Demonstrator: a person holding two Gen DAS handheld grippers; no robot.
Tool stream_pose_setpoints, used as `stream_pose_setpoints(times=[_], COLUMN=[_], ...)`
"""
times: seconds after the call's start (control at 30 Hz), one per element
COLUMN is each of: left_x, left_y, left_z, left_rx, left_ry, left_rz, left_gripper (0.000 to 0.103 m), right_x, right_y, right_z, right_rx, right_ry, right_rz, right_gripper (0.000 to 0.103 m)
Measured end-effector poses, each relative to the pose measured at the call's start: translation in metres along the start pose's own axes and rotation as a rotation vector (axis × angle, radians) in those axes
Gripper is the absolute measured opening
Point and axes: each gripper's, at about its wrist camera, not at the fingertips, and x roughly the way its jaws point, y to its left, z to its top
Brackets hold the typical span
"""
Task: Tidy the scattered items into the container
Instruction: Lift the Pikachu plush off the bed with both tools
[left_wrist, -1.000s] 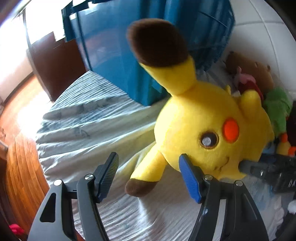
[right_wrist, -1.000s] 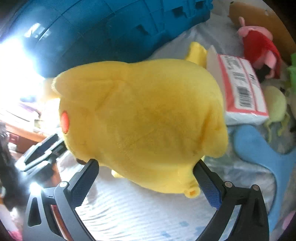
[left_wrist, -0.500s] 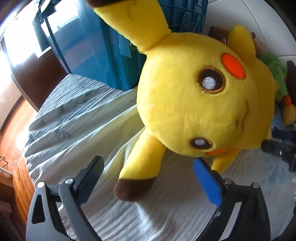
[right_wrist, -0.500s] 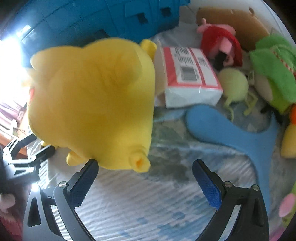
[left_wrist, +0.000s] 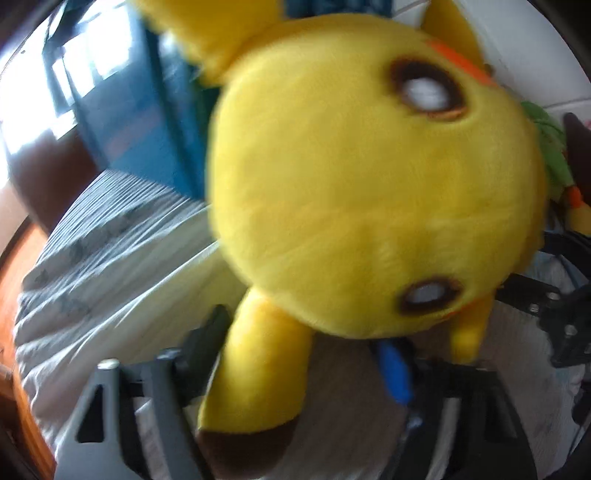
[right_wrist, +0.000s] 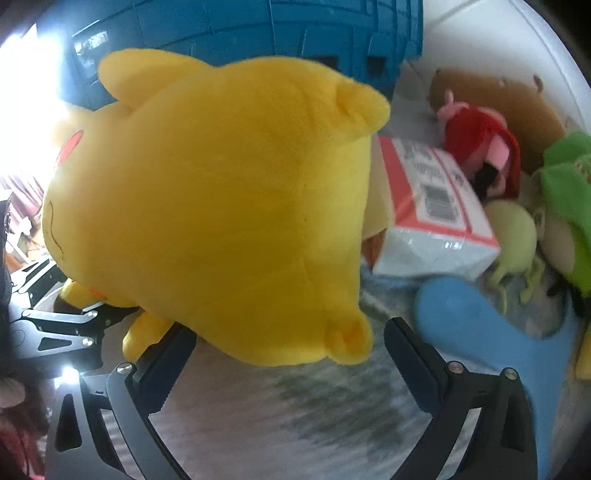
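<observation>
A big yellow plush (left_wrist: 369, 192) with brown-tipped ears lies on the bed and fills the left wrist view, blurred. One ear (left_wrist: 258, 373) hangs between the fingers of my left gripper (left_wrist: 299, 354), whose jaws are closing. The left finger touches the ear, while the blue pad (left_wrist: 391, 369) stands apart from it under the head. In the right wrist view the plush's back (right_wrist: 221, 206) sits just past my right gripper (right_wrist: 291, 350), which is open wide with a small foot (right_wrist: 347, 339) between its fingertips. The blue crate (right_wrist: 258, 33) stands behind the plush.
Right of the plush lie a tissue pack (right_wrist: 432, 206), a red and pink doll (right_wrist: 480, 147), a brown plush (right_wrist: 498, 96), a green plush (right_wrist: 569, 192), a pale green toy (right_wrist: 513, 229) and a flat blue piece (right_wrist: 480, 325). The striped sheet (left_wrist: 103, 251) ends at a wooden floor on the left.
The left gripper came down close to the plush; its jaws spread wide, then narrowed around the ear. The plush slipped out from between the right fingers, and that gripper has since dropped closer again.
</observation>
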Motion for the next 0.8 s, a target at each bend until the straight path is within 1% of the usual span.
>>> stream_pose_setpoints(times=[0.03,0.07,0.1,0.17,0.23,0.3,0.37,0.47,0.5,0.53,0.57,0.63,0.67,0.77,0.8], left_x=[0.0,-0.001,-0.003,-0.011,-0.023,-0.045,-0.073,-0.11,-0.122,-0.127,-0.133,-0.132,-0.13,-0.128,-0.127], left_y=[-0.006,-0.01,-0.012,-0.014,-0.015,-0.018,-0.021,-0.021,-0.02,-0.021,-0.02,-0.014,-0.016,-0.029,-0.035], left_z=[0.001,0.001,0.0,-0.002,-0.003,-0.006,-0.01,-0.014,-0.016,-0.017,-0.02,-0.024,-0.029,-0.046,-0.051], left_rx=[0.032,0.05,0.061,0.057,0.059,0.073,0.09,0.082,0.076,0.074,0.066,0.062,0.064,0.075,0.075], left_ry=[-0.013,-0.019,-0.023,-0.02,-0.022,-0.031,-0.038,-0.029,-0.011,0.004,0.031,0.068,0.098,0.142,0.163], left_rz=[0.014,0.017,0.021,0.006,-0.005,-0.023,-0.03,-0.063,-0.073,-0.082,-0.096,-0.117,-0.122,-0.101,-0.08], left_gripper=[0.06,0.055,0.053,0.049,0.048,0.048,0.048,0.048,0.048,0.048,0.048,0.048,0.048,0.048,0.048], right_x=[0.0,-0.002,-0.005,-0.012,-0.025,-0.041,-0.066,-0.097,-0.108,-0.115,-0.117,-0.125,-0.129,-0.131,-0.128], right_y=[0.0,0.001,0.002,0.004,0.004,0.01,0.013,0.021,0.018,0.022,0.019,0.022,0.02,0.012,0.009], right_z=[0.001,0.002,0.002,0.003,0.002,0.006,0.006,0.007,0.007,0.003,-0.002,-0.01,-0.017,-0.035,-0.037], right_rx=[-0.011,-0.021,-0.025,-0.03,-0.011,-0.005,-0.008,-0.02,-0.024,-0.027,-0.029,-0.027,-0.007,0.053,0.067], right_ry=[-0.013,-0.019,-0.026,-0.016,-0.016,-0.037,-0.046,-0.027,-0.012,0.008,0.027,0.06,0.074,0.093,0.098], right_rz=[0.001,0.018,0.041,0.028,0.058,0.088,0.119,0.151,0.164,0.173,0.175,0.174,0.174,0.176,0.179], right_gripper=[0.1,0.085,0.073,0.073,0.072,0.072,0.072,0.072,0.072,0.072,0.072,0.072,0.072,0.072,0.072])
